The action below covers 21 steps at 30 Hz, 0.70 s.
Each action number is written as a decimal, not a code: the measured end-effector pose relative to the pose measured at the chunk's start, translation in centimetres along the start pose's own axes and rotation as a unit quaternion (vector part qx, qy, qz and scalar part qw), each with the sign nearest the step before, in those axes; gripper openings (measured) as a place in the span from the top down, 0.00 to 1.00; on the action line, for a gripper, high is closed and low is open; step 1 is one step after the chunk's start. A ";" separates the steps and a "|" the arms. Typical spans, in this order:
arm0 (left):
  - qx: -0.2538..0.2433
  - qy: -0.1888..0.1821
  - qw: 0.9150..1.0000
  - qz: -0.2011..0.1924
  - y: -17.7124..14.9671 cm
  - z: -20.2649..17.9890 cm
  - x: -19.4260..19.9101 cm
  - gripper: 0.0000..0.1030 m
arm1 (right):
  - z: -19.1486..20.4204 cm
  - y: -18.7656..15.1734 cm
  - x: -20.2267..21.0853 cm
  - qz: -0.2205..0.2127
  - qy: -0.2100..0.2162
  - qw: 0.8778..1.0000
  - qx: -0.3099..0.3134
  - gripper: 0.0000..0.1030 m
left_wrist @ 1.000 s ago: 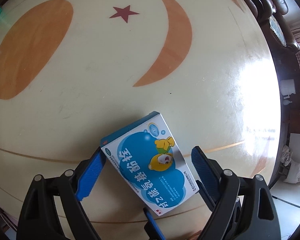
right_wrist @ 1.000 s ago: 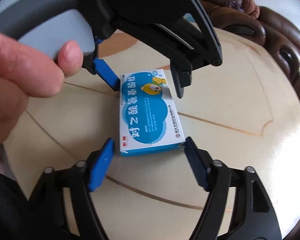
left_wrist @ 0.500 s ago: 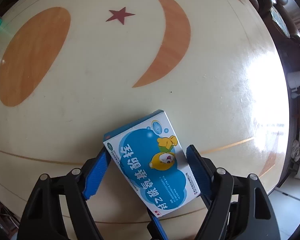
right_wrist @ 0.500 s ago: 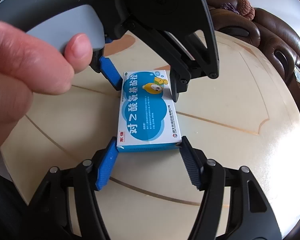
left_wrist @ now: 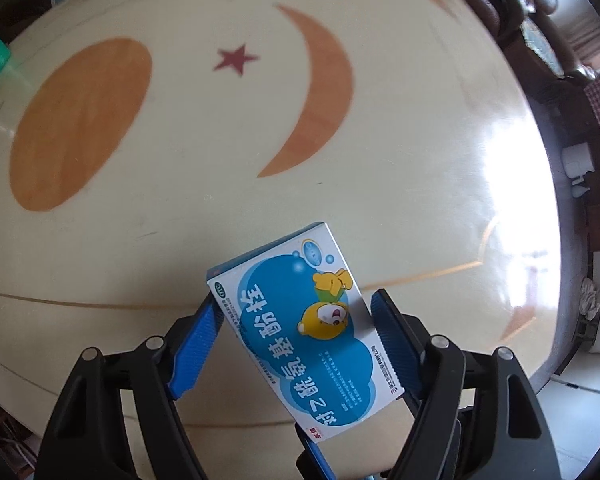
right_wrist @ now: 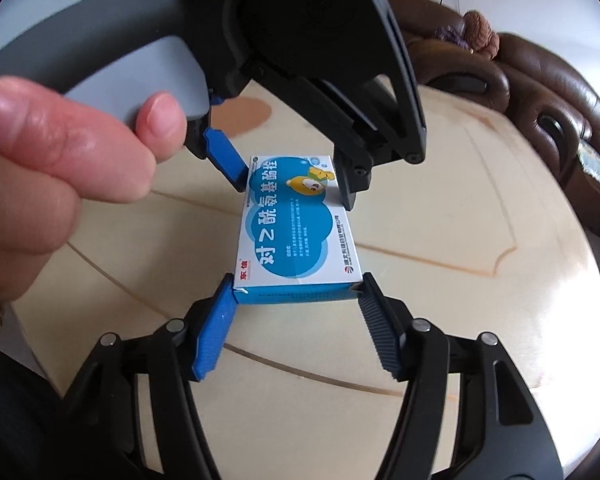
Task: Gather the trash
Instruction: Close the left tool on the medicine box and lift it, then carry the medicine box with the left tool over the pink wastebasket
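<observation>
A: Left gripper [left_wrist: 296, 312] pinches the far end of the medicine box [left_wrist: 300, 328], which looks lifted just off the table [left_wrist: 180, 220].

B: Right gripper [right_wrist: 296, 300] clamps the near end. We judge pickup under way; next, carry it level to a bin.

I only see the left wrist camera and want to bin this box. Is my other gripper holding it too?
Observer: Yes. The right gripper pinches the box at its near short end, one pad on each corner.
Child: Who's holding this one?
Observer: A hand grips the left gripper by its handle, above the box.
Child: Anything fun further back?
Observer: What looks like a brown plush toy sits on top of the sofa.
</observation>
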State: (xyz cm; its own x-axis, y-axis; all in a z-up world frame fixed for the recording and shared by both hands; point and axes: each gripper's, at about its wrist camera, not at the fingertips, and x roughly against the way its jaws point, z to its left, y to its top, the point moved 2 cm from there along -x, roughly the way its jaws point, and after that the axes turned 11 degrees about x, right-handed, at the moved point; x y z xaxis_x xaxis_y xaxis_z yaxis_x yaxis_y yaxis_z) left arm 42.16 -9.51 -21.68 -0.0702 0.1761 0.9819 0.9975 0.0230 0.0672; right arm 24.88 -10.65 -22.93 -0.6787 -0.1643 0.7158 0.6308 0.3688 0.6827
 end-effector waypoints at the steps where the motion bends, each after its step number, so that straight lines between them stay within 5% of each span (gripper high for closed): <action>1: -0.003 -0.001 1.000 -0.005 -0.3 0.1 0.8 0.28 | 0.1 0.0 0.5 -0.005 -0.003 1.000 0.001 0.41; 12: -0.050 -0.021 0.997 -0.054 -7.6 -2.3 8.5 0.28 | 2.2 -2.2 11.1 -0.050 -0.045 0.998 0.003 0.41; 21: -0.083 -0.030 0.993 -0.080 -16.8 -4.1 12.0 0.28 | 4.6 -5.8 19.6 -0.053 -0.068 0.996 0.006 0.41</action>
State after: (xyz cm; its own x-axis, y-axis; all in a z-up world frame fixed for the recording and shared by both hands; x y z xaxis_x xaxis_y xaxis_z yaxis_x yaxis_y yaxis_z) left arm 24.59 -11.79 -10.33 -0.2242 0.2425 0.9439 0.9609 -0.1067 0.2556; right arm 6.22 -11.82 -13.49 -0.7865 -0.0789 0.6126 0.5483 0.3675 0.7512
